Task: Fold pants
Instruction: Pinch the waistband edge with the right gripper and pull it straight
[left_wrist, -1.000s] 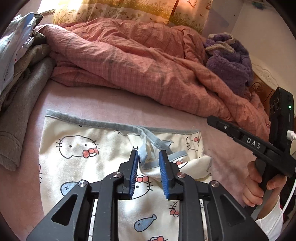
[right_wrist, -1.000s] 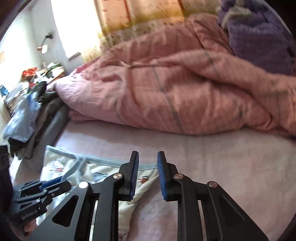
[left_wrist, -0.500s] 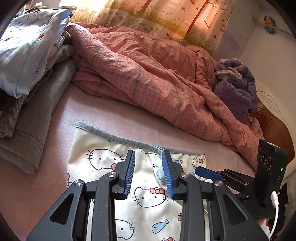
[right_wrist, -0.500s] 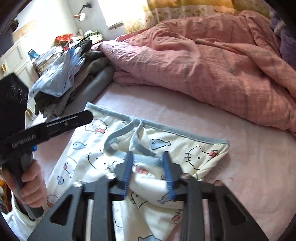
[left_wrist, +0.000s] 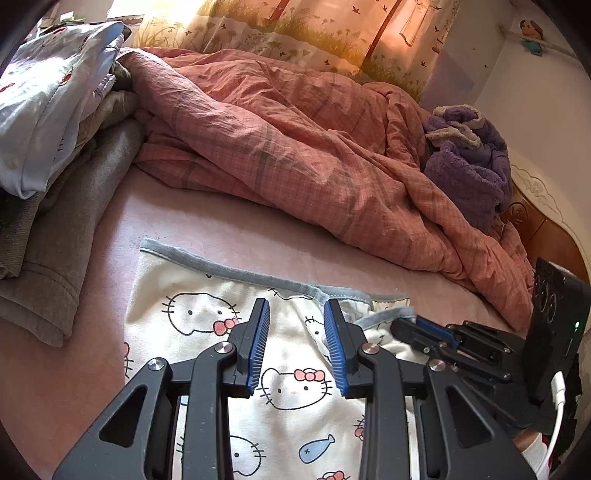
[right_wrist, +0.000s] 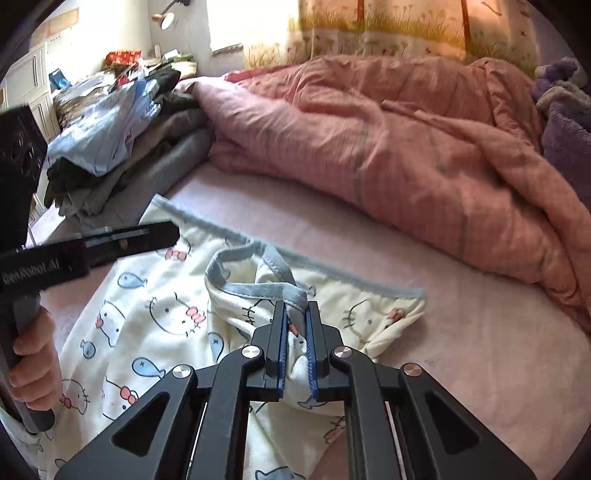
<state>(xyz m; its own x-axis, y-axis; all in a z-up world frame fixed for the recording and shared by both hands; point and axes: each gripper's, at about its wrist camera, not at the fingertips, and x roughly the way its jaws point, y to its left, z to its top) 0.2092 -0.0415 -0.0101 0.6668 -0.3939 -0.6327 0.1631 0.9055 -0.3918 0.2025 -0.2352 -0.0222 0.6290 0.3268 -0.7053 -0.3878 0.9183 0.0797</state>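
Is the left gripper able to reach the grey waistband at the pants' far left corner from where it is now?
Probably yes. The left gripper hovers open over the pants, and the grey waistband lies uncovered just ahead; the grey clothes pile sits beside it, not on it.

The right gripper (right_wrist: 296, 314) has just closed, apparently pinching fabric; the left gripper (left_wrist: 297, 332) hovers parted.

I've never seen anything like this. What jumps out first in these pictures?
The cream cartoon-cat pants spread on the pink bed, nearest the cameras. The right gripper has just closed on a bunched fold by their grey waistband, while the left gripper hovers open above them. Behind lies a rumpled pink quilt.
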